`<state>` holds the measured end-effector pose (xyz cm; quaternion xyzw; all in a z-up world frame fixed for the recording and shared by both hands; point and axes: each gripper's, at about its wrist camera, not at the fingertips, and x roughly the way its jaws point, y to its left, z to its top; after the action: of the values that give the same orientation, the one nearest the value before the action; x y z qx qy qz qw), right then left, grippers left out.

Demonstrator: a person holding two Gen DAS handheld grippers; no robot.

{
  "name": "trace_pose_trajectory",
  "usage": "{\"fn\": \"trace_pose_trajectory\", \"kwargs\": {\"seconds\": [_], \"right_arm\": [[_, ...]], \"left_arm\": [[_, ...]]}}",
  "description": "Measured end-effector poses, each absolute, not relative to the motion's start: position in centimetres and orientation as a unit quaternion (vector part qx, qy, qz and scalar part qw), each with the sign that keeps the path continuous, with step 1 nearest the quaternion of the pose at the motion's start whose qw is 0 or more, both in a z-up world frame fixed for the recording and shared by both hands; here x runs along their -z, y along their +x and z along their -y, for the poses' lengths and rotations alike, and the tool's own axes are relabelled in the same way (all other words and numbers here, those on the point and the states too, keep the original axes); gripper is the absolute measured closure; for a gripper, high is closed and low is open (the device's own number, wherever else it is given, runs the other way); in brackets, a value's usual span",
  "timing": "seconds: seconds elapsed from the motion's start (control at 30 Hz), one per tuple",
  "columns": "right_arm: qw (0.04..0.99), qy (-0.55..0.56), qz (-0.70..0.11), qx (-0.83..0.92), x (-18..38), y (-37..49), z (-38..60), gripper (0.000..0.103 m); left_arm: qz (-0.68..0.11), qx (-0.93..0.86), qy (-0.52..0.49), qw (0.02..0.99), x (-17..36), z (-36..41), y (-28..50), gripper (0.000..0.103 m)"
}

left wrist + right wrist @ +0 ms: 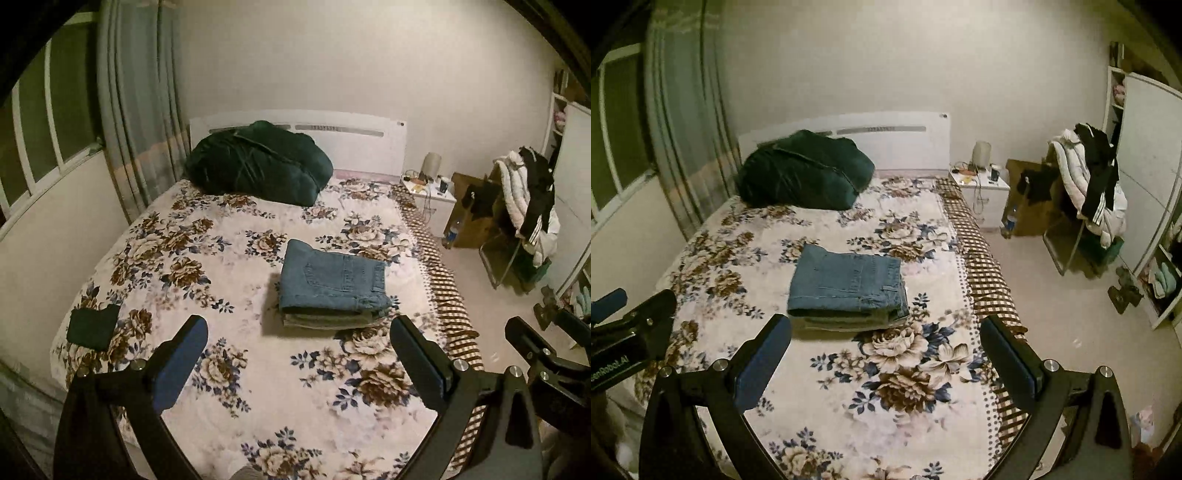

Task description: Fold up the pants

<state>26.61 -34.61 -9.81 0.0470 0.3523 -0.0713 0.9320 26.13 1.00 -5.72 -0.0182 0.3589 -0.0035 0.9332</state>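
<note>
One bed (229, 369), one folded pair of jeans (332, 284) at its middle.
I see one green bundle (255, 162) by the headboard; the jeans' long side runs across the bed, waistband right. My left gripper (299, 354) and right gripper (886, 354) hover wide, holding nothing. The left one reads "enRobot.AI".

Right hand-held gripper (886, 354) seen held above bed, jaws spread wide, nothing between blue-padded fingers (764, 363). Folded blue denim pants (847, 286) seen lying mid-bed on floral-patterned blanket (905, 387), atop paler folded garment (842, 325). Dark green bundled duvet (803, 170) placed against white headboard (901, 144). Left hand-held gripper (628, 314) glimpsed at left edge, apart from pants.
</note>
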Motion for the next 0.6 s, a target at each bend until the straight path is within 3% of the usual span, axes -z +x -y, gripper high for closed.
{"fn": "trace_pose_trajectory", "kwargs": {"seconds": [0.3,0.6], "right_arm": [[0.943,0.048,-0.324,0.062,3.7,19.1,33.4,0.0],[0.943,0.054,-0.321,0.067,1.9,18.0,32.7,0.0]], "left_arm": [[-0.343,-0.005,-0.019,0.939,2.6,-1.4,21.0,0.002],[-0.336,0.007,-0.01,0.942,1.4,-1.6,19.3,0.0]]}}
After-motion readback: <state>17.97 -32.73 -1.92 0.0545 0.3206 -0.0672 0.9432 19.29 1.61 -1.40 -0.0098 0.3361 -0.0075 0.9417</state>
